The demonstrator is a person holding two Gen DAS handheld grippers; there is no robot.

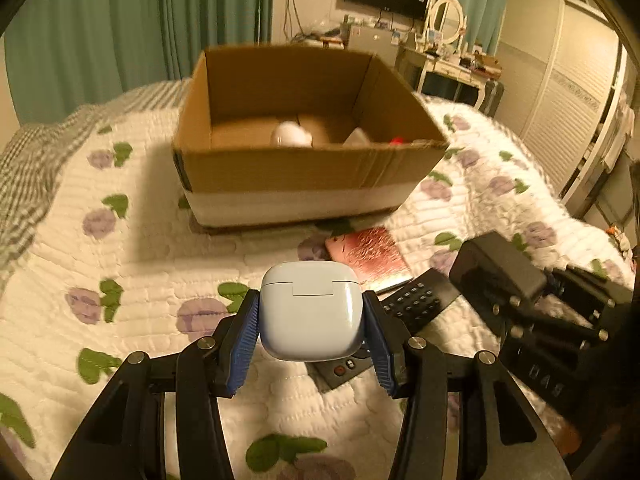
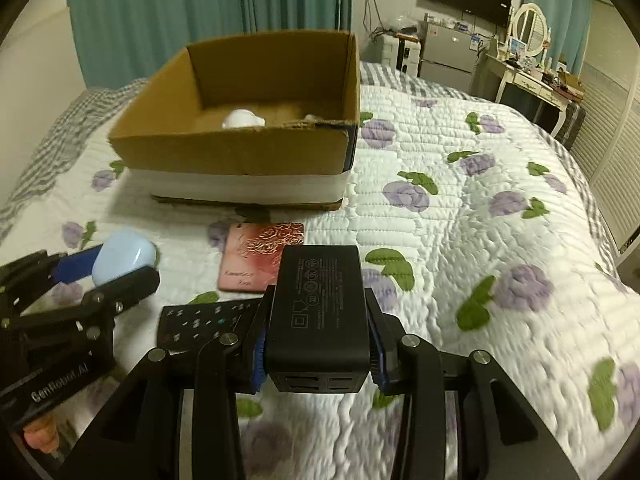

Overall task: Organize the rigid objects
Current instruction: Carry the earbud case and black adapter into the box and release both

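My left gripper [image 1: 311, 312] is shut on a pale blue earbud case [image 1: 310, 310] and holds it above the quilt, in front of an open cardboard box [image 1: 308, 172]. It also shows in the right wrist view [image 2: 120, 264], with the case [image 2: 124, 260]. My right gripper [image 2: 318, 320] is shut on a black power adapter [image 2: 320, 308], which shows in the left wrist view [image 1: 496, 276] at the right. The box [image 2: 240, 152] holds a white rounded object [image 2: 242, 119] and other small items [image 1: 396, 141].
A pink rose-patterned card [image 2: 260, 256] and a black remote control [image 2: 200, 320] lie on the floral quilt [image 2: 460, 220] between the grippers and the box. Green curtains [image 2: 200, 20] hang behind. A dressing table with mirror [image 2: 528, 56] stands at the back right.
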